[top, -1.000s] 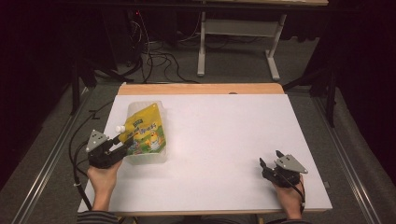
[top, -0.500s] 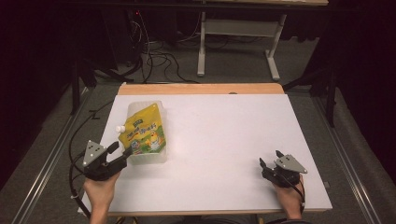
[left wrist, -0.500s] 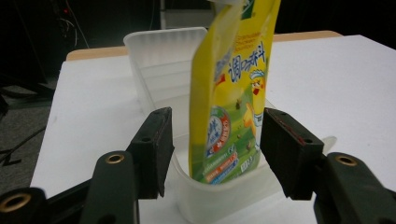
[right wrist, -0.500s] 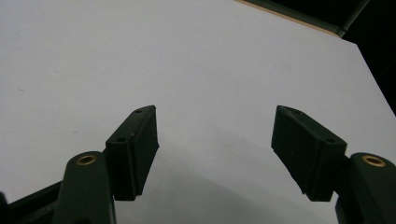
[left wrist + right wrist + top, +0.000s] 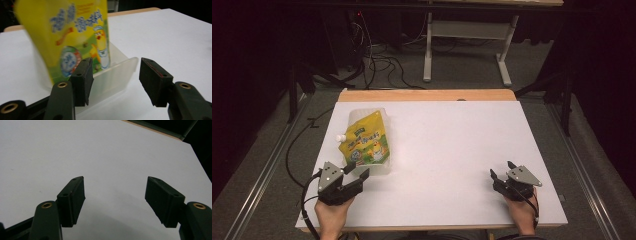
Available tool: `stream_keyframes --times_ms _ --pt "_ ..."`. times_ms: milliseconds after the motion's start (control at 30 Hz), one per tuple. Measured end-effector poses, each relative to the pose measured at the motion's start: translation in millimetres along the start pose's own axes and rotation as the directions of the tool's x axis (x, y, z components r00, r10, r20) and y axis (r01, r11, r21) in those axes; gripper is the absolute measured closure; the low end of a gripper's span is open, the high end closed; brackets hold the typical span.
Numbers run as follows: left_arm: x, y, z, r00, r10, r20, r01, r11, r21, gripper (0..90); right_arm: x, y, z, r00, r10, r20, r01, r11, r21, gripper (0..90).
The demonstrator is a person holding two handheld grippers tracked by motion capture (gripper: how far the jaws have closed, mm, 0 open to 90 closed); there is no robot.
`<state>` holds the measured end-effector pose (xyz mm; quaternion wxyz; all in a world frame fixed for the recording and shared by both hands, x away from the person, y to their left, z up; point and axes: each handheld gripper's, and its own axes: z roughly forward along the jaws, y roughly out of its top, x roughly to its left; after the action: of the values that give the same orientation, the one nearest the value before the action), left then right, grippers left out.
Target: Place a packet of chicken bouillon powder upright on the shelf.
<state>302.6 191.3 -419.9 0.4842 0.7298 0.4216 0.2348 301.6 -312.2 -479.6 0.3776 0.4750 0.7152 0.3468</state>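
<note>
A yellow spouted drink pouch point(image 5: 364, 140) leans in a clear plastic container point(image 5: 382, 169) on the left half of the white table point(image 5: 452, 130). My left gripper point(image 5: 356, 171) sits just in front of the container's near end, held by a hand at the table's front left. Its jaws have just been opening and stand apart. In the left gripper view the pouch point(image 5: 75, 32) and the container wall point(image 5: 110, 80) stand just beyond the left gripper point(image 5: 116, 63), and no pad presses on them. My right gripper point(image 5: 501, 169) rests open at the front right, and the right gripper point(image 5: 115, 181) has bare table between its jaws.
A wooden strip point(image 5: 427, 95) borders the table's far edge. Beyond it are loose cables point(image 5: 377, 62) on the floor and a grey desk frame point(image 5: 467, 35). Metal rails point(image 5: 267, 165) run along the floor on both sides of the table.
The left gripper has drawn back from the container toward the table's front edge, and its jaws have let go and spread. The pouch and container stay put. The right gripper has not moved.
</note>
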Motion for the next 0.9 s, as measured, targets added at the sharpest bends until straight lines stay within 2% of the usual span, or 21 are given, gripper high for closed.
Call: stream_keyframes --times_ms 333,900 --pt "-20.8 -2.1 21.4 0.9967 0.033 0.073 -0.036 0.9985 0.04 44.7 0.2 0.0 0.2 1.0 -0.001 0.0 0.001 1.0 0.0 32.6" --pt "-39.6 -0.3 46.6 0.9876 0.045 0.15 -0.054 0.9971 0.054 44.4 0.5 0.1 0.6 1.0 0.002 -0.001 -0.002 1.0 0.005 33.0"
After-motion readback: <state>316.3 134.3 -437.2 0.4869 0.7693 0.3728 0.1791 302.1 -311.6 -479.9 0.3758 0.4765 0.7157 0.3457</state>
